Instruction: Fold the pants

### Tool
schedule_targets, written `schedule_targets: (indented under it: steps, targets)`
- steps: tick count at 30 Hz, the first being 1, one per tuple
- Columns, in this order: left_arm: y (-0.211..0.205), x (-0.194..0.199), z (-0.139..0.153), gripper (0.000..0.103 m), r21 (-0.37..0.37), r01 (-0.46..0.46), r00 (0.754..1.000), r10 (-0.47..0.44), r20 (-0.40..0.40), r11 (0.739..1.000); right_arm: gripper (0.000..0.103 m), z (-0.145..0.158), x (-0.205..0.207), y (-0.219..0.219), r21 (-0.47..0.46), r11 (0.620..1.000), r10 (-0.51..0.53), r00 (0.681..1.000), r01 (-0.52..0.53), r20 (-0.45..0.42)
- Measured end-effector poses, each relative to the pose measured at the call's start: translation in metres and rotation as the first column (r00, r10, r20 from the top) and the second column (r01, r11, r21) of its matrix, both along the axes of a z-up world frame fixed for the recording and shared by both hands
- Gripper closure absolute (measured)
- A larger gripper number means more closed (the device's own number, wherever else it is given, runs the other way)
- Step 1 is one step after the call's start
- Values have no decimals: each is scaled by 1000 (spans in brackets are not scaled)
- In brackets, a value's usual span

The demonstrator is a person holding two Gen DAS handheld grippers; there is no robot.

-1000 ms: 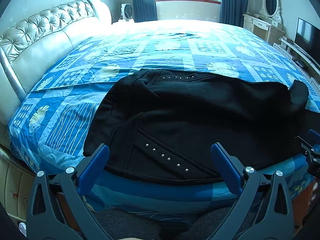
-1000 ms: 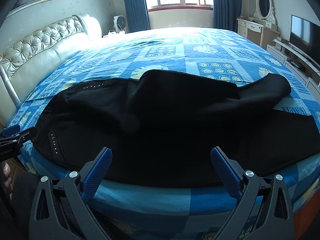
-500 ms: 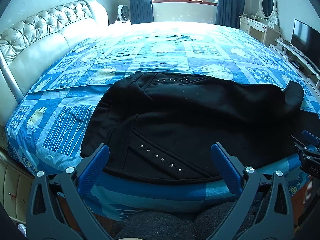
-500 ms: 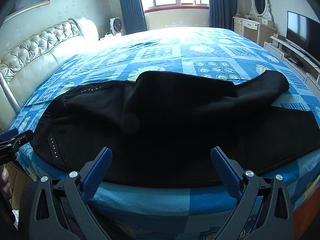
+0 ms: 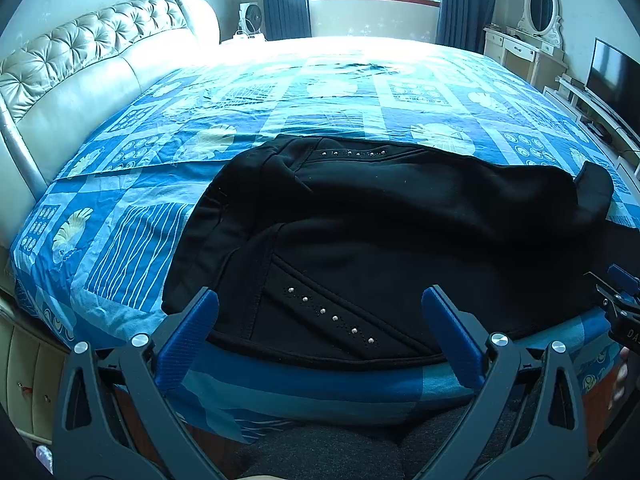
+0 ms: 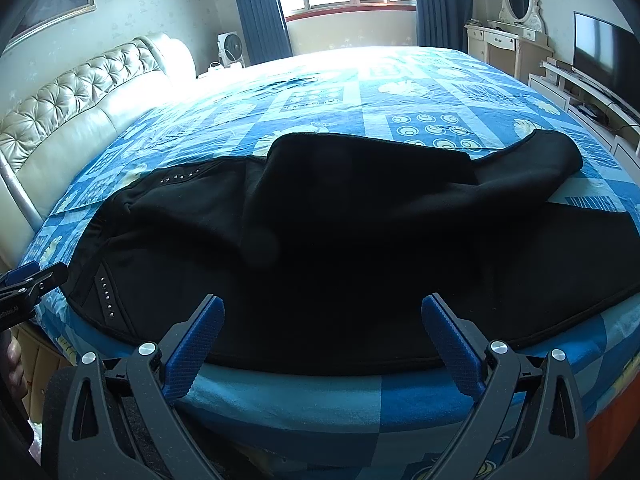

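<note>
Black pants with rows of silver studs lie crumpled along the near edge of the bed, waistband end to the left. In the right wrist view the same pants spread wide, one leg bent back on top toward the far right. My left gripper hovers open just short of the bed edge, over the studded pocket area, holding nothing. My right gripper is open too, above the near hem of the pants, empty. Each gripper shows at the edge of the other's view.
The bed has a blue patterned cover and a tufted cream headboard on the left. A dressing table with mirror and a TV stand along the right wall. Window and blue curtains at the back.
Both grippers have drawn back and risen slightly from the bed; the pants look a little farther away. The pants themselves have not moved.
</note>
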State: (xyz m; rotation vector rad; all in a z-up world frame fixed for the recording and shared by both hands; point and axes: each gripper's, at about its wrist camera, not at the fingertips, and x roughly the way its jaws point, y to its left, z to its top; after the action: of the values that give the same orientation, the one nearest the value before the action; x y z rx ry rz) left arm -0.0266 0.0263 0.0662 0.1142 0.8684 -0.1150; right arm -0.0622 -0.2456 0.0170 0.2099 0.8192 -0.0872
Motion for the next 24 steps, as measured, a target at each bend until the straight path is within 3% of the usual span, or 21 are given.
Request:
schedule_targets:
  steps: [11, 15, 18, 24]
  targets:
    - [0, 3, -3, 2, 9, 23, 1000, -23, -16, 1000, 4, 3, 1, -1, 22, 1000, 15, 1000, -15, -1]
    - [6, 10, 0, 2, -70, 81, 995, -84, -48, 994, 4, 14, 4, 0, 60, 996, 68, 998, -68, 8]
    - [20, 28, -5, 2, -135, 94, 988, -109, -112, 986, 4, 28, 12, -2, 63, 991, 113, 993, -115, 39]
    - [60, 98, -8, 2, -175, 104, 971, -138, -196, 979, 4, 52, 63, -11, 74, 967, 236, 966, -245, 108]
